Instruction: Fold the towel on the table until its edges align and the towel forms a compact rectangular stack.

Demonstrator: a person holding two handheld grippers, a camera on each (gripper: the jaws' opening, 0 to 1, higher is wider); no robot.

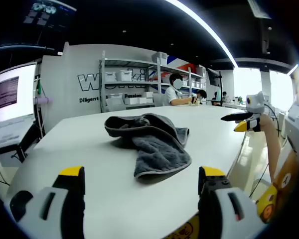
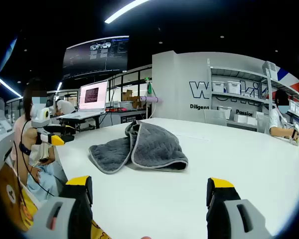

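item: grey towel (image 1: 152,142), crumpled, unfolded, lying mid white worktop (image 1: 89,164).
my left gripper (image 1: 139,186) hangs low over the near edge, its fingers (image 1: 72,181) wide apart, nothing between them; my right gripper (image 2: 149,191) likewise, fingers (image 2: 79,189) spread and empty. the towel sits ahead of both, well apart from either. shelving (image 1: 139,79) with bins stands against the far wall.

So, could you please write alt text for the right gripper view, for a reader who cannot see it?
A crumpled grey towel lies unfolded on a white table, with the right gripper open and empty in front of it. The left gripper is at the left edge, apart from the towel. Behind are a monitor and shelves.
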